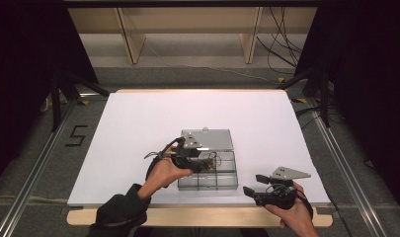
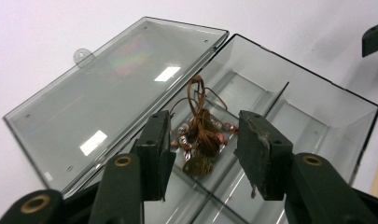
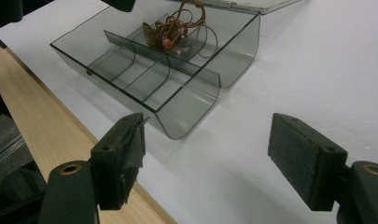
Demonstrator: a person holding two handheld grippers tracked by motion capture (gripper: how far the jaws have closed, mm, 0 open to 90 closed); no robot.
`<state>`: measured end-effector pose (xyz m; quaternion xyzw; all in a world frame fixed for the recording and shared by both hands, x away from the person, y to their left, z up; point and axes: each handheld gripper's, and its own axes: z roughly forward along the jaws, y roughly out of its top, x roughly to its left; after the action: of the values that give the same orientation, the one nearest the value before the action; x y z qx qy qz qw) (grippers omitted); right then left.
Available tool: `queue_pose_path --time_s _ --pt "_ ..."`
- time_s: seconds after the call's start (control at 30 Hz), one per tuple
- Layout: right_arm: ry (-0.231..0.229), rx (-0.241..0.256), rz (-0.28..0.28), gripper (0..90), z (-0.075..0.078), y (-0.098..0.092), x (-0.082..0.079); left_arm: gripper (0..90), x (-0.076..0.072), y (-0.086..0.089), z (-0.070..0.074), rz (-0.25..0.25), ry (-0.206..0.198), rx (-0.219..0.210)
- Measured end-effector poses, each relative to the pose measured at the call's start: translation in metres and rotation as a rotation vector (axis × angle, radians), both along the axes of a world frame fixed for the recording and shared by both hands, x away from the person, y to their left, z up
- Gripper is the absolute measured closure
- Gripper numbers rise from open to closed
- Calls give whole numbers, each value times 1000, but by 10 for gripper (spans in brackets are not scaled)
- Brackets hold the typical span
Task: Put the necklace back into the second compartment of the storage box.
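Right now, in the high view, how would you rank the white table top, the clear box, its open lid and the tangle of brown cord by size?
1. White table top, by far the largest.
2. Clear box.
3. Open lid, looks close to the box in size, so that order is unsure.
4. Tangle of brown cord, the smallest.

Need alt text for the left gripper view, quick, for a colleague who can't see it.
The left gripper hangs with its jaws open over a clear compartment box, and a tangle of brown cord with beads lies between them. The box's hinged lid lies open flat on the white table.
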<state>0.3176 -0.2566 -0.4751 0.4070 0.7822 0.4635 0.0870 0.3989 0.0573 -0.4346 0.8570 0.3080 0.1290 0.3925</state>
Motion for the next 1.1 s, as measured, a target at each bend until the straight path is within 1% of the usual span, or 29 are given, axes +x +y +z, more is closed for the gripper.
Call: queue_pose_path --time_s 0.03,0.07,0.1,0.13,0.17,0.23,0.27,0.3,0.37,0.4,0.43,0.47,0.5,0.53,0.57,0.6,0.63,0.67,0.7,0.73,0.77,0.8,0.83,0.87,0.9,0.97,1.03,1.07,1.1 --pt "9 1 -9 284 0 0 0 539 -1 3 0 1 -5 -2" --pt "-4 -9 -15 284 0 0 1 537 -2 6 0 16 3 -11" --pt "-6 -19 -15 284 0 -1 1 536 -4 9 0 15 -1 -10" --pt "-6 -10 -10 284 0 -1 1 535 -5 11 0 15 5 -18" --pt "13 2 14 284 2 -2 1 534 -7 14 0 19 21 -32" --pt "-10 -13 1 283 1 -2 2 518 -9 18 0 18 17 -34" --pt "-10 -5 -8 281 1 -1 1 509 -11 20 1 25 19 -34" --pt "-9 10 4 279 1 -1 2 500 -12 23 1 37 24 -43" --pt "-21 0 3 275 2 -2 3 475 -13 30 0 53 27 -52" --pt "-3 25 -8 271 1 0 3 468 -13 33 0 63 27 -60" --pt "-15 17 4 269 1 -1 5 463 -13 36 0 66 24 -58" --pt "14 29 1 265 2 -1 4 459 -15 40 -1 83 30 -67" --pt "-2 10 9 259 3 -2 6 454 -16 44 -1 88 27 -71" --pt "16 46 -11 258 2 0 5 447 -17 46 -2 92 27 -79" --pt "20 37 -1 252 3 -1 6 443 -17 48 -2 96 30 -84" --pt "11 41 -7 244 2 -1 7 439 -18 51 -4 106 36 -91" --pt "6 45 16 241 2 -2 11 428 -20 54 -4 114 46 -100" --pt "16 48 3 240 4 -1 10 425 -22 56 -6 121 54 -107" --pt "-1 45 15 235 3 -2 13 421 -23 58 -6 130 56 -107" --pt "25 52 4 229 5 -1 12 415 -23 62 -8 123 62 -112" --pt "1 42 12 225 5 -1 15 408 -25 63 -8 130 65 -115" --pt "32 55 2 221 6 0 13 402 -26 65 -10 140 74 -125" --pt "26 72 7 215 6 2 15 394 -27 68 -11 147 78 -120" --pt "13 60 21 210 6 1 18 388 -28 70 -12 148 80 -127" --pt "-2 68 28 206 5 1 20 384 -29 72 -14 161 93 -138" --pt "31 72 15 197 7 2 20 378 -30 76 -16 157 102 -140" --pt "-3 67 20 184 5 0 25 374 -30 78 -18 169 110 -149" --pt "36 96 10 182 6 2 24 372 -31 79 -20 179 117 -154" --pt "34 100 6 182 6 1 26 373 -31 79 -21 185 118 -158"
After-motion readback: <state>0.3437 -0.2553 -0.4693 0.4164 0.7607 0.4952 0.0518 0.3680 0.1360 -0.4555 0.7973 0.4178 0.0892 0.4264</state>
